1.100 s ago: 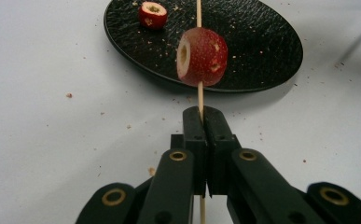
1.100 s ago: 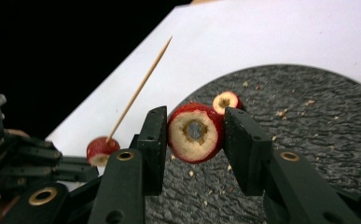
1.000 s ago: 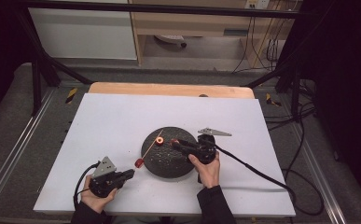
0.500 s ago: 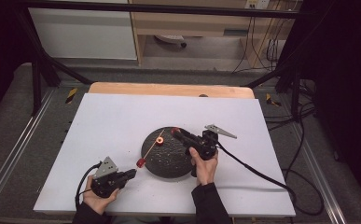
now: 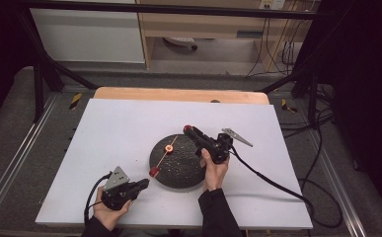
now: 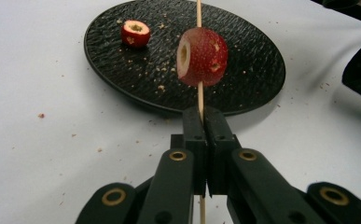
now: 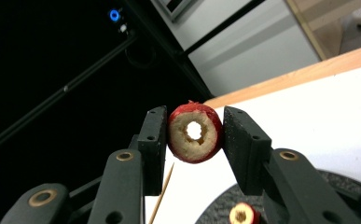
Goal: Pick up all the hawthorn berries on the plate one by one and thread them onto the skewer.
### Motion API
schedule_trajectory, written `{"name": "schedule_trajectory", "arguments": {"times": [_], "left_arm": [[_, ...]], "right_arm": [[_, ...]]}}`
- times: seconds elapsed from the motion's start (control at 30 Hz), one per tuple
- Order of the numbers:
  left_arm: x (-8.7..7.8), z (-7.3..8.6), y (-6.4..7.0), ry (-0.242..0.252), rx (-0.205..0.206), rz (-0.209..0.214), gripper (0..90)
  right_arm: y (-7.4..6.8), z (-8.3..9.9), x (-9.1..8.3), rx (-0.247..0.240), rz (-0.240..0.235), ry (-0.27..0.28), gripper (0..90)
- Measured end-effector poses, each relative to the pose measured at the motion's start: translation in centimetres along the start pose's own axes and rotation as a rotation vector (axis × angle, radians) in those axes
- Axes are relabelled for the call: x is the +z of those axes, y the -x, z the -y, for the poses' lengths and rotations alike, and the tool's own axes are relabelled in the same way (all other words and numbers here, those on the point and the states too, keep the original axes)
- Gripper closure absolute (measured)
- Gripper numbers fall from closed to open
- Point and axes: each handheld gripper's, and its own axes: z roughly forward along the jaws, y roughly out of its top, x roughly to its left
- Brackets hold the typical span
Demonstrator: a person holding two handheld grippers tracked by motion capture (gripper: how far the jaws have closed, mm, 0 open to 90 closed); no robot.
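Left gripper (image 6: pixel 201 140) is clamped on the skewer (image 6: pixel 199 95) near the plate (image 5: pixel 178 173); right gripper (image 7: pixel 194 140) pinches a cored fruit piece (image 7: pixel 195 133) above it. Misaligned hole, and it could split or slip.

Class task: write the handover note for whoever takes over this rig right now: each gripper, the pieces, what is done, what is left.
Left gripper: shut on the skewer, one cored fruit piece threaded on it.
Right gripper: shut on a second cored piece, lifted above the plate.
A third piece lies on the plate.
Done: one threaded.
Left, likely: thread the held piece, then the third.
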Motion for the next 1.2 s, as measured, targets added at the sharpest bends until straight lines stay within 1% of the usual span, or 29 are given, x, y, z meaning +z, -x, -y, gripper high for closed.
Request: {"name": "schedule_trajectory", "arguments": {"times": [0.07,0.2,0.27,0.37,0.47,0.57,0.83,0.9,1.0,1.07,1.2], "left_arm": [[0.1,-0.1,0.2,0.004,0.0,0.004,88.7],[0.4,-0.3,0.6,0.021,-0.016,0.012,88.7],[0.6,-0.4,0.9,0.022,-0.006,0.017,88.7],[1.0,-0.5,1.2,0.021,-0.007,0.022,88.7],[1.3,-0.6,1.5,0.022,-0.003,0.023,88.7],[1.4,-0.6,1.7,0.025,-0.009,0.021,88.7],[1.4,-0.7,1.6,0.034,-0.015,0.015,88.7],[1.4,-0.7,1.6,0.036,-0.015,0.012,88.7],[1.6,-0.8,1.7,0.038,-0.016,0.011,88.7],[1.7,-0.8,1.8,0.043,-0.016,0.009,88.7],[2.0,-1.0,2.1,0.058,-0.032,0.004,88.7]], "right_arm": [[0.1,0.0,0.1,0.009,-0.003,0.013,61.6],[0.1,0.0,0.2,0.022,-0.01,0.048,61.7],[0.1,0.1,0.2,0.033,-0.015,0.055,61.7],[0.2,0.2,0.3,0.037,-0.016,0.065,61.7],[0.2,0.3,0.4,0.044,-0.018,0.066,61.7],[0.2,0.4,0.3,0.043,-0.024,0.069,61.7],[0.2,0.7,0.4,0.053,-0.03,0.072,61.7],[0.2,0.7,0.4,0.049,-0.033,0.075,61.7],[0.1,0.8,0.3,0.059,-0.037,0.071,61.7],[0.1,0.8,0.3,0.058,-0.038,0.073,61.7],[0.1,0.8,0.3,0.063,-0.043,0.076,61.7]]}}
